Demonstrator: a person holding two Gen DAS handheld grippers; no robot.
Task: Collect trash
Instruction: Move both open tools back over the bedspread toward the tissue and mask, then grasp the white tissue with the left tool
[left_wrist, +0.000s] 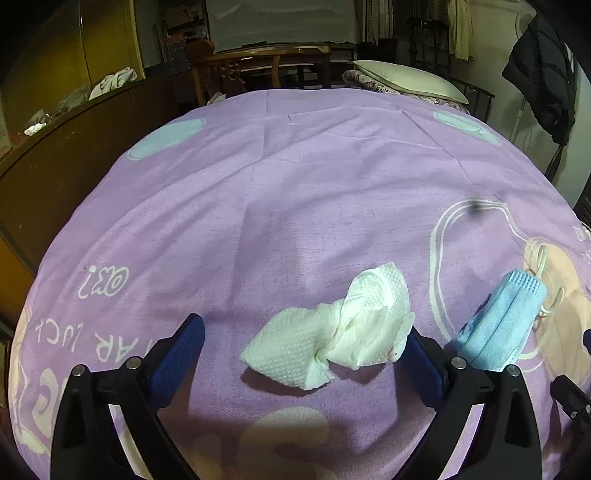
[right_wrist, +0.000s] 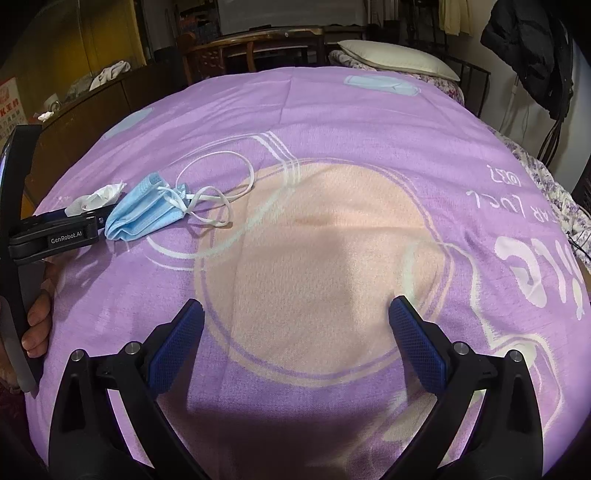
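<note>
Now crumpled tissue (left_wrist: 328, 328) between spread left gripper (left_wrist: 306, 343) fingers, mask (left_wrist: 498, 325) beside

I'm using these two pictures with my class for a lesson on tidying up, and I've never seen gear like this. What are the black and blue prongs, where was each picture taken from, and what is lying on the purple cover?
There is no robot: a person holds a two-fingered grabbing tool in each hand, with a camera on each looking along its fingers. One picture comes from the left tool, the other from the right tool. Both point down at a bed with a purple cover. On it lie a crumpled white tissue and a folded blue face mask with white ear loops. The left tool is open around the tissue, not yet squeezing it. The right tool is open and empty. The right view also shows the left tool and the person's fingers at its edge.
</note>
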